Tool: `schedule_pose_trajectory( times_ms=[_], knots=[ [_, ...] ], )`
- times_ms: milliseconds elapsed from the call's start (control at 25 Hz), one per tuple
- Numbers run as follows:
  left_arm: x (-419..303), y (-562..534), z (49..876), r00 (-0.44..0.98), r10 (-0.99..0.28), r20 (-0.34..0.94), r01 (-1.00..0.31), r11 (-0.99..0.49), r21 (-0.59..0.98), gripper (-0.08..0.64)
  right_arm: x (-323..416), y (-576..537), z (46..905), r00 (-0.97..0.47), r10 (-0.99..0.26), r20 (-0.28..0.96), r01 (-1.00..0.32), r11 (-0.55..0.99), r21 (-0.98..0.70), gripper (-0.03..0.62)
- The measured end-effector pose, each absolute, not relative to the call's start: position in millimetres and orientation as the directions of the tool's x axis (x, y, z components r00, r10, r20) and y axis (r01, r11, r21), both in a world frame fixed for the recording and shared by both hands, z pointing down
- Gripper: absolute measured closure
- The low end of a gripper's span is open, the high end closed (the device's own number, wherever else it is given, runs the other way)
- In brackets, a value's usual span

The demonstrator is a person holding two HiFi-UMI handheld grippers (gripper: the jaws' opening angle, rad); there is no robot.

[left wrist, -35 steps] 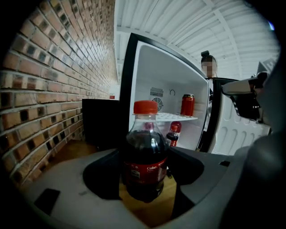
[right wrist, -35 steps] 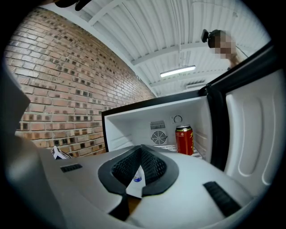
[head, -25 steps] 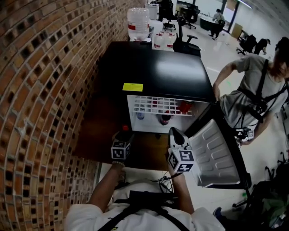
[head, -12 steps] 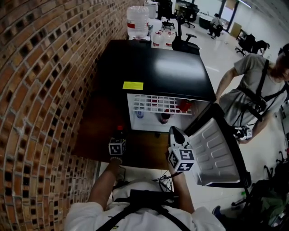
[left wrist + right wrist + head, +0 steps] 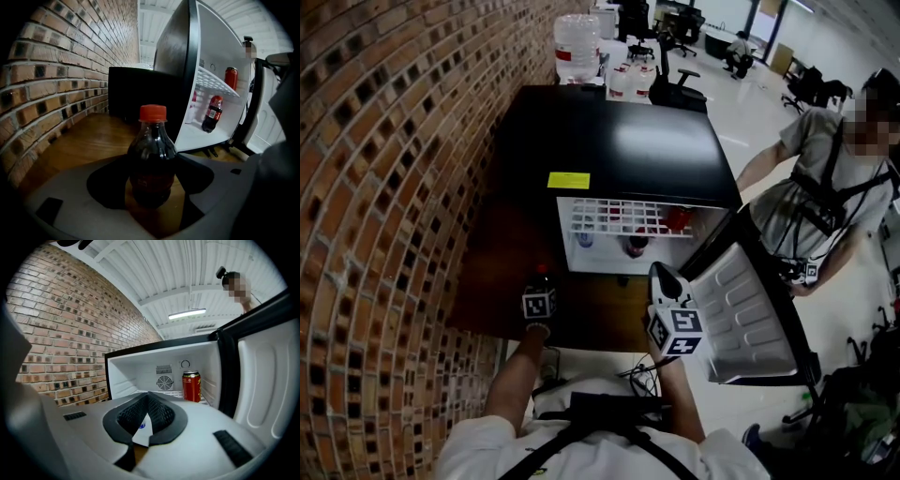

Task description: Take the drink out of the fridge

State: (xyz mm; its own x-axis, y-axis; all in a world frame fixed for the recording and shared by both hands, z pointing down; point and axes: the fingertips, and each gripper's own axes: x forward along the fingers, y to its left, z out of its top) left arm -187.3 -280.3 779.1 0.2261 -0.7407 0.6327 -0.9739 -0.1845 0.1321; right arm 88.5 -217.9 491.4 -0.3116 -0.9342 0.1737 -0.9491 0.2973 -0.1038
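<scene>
The cola bottle (image 5: 151,154) is out of the fridge (image 5: 619,150), upright between the 2 jaws of the left gripper (image 5: 152,185), which are closed on its lower body, with its base at or just above the wooden platform (image 5: 89,140) by the brick wall. It is tall and narrow, so letting go while it is tilted or not fully down, or brushing it on withdrawal, could topple it. The right gripper (image 5: 147,404) hangs shut and empty before the open door (image 5: 750,319), which a careless swing might strike.

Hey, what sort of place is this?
Probably an open-plan office or lab rather than a home: swivel chairs at the back, a big water jug, and a mini fridge against a brick wall.
</scene>
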Motion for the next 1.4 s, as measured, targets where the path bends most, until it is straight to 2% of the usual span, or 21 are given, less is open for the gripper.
schedule_pose_trajectory(
  times_ms=[1240,1360,1400],
  knots=[
    [-180,-257,795,0.223,-0.755,0.617,-0.967,-0.251,0.043,0.271,93,-211,490,-0.311,-0.937,0.161,-0.948,0.295,-0.117,0.577],
    [-181,-257,792,0.226,-0.757,0.614,-0.968,-0.245,0.054,0.262,94,-210,491,-0.309,-0.937,0.160,-0.949,0.293,-0.120,0.578],
    [-180,-256,790,0.232,-0.759,0.609,-0.968,-0.244,0.065,0.226,94,-209,491,-0.309,-0.938,0.160,-0.949,0.292,-0.121,0.578]
  ],
)
